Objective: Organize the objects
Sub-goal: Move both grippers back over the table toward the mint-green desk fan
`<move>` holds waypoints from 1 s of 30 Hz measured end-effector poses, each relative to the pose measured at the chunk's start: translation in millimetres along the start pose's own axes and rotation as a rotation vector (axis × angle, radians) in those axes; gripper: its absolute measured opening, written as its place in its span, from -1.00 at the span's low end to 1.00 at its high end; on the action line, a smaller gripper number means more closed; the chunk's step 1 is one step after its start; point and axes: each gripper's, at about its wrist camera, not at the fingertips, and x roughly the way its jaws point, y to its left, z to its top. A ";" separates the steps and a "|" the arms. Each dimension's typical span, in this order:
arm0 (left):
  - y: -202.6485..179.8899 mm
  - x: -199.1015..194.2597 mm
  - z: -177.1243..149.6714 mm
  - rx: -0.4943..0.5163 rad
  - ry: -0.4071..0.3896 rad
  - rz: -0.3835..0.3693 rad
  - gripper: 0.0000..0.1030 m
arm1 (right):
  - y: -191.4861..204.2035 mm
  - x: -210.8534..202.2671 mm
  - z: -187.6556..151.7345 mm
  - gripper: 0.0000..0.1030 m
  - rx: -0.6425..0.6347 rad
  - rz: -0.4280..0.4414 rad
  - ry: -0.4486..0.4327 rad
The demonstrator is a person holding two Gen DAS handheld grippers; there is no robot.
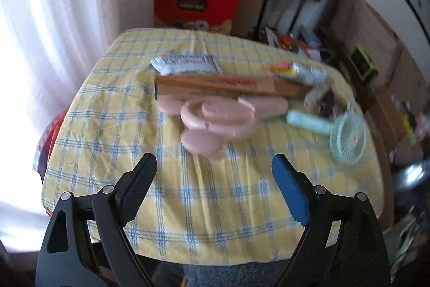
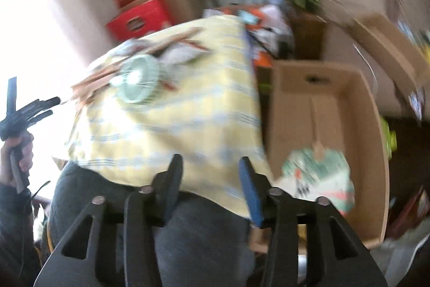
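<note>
Ahead of our left gripper (image 1: 213,174) a pink stand (image 1: 215,120) lies on the checked tablecloth (image 1: 113,131), just beyond the fingertips and apart from them. Behind the stand runs a long brown box (image 1: 228,86), with a grey packet (image 1: 185,63) past it. A mint fan (image 1: 346,135) lies to the right of the stand, its handle pointing toward it.

From our right gripper (image 2: 209,174) the fan (image 2: 138,81) shows farther up the cloth, well apart. An open carton (image 2: 376,125) stands to the right of the table, and a green-and-white bag (image 2: 317,176) lies in it, just right of the blue finger; blur hides whether they touch.

The stand is pale pink, with rounded discs and a ring, blurred. The fan has a round wire cage.

Our left jaws stand wide apart with only cloth between them. Our right jaws stand partly apart and hold nothing.
</note>
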 end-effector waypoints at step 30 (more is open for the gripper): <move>36.7 -2.1 -21.0 -0.003 -0.065 0.022 0.68 | 107.1 160.4 102.8 0.68 -0.065 -0.286 0.064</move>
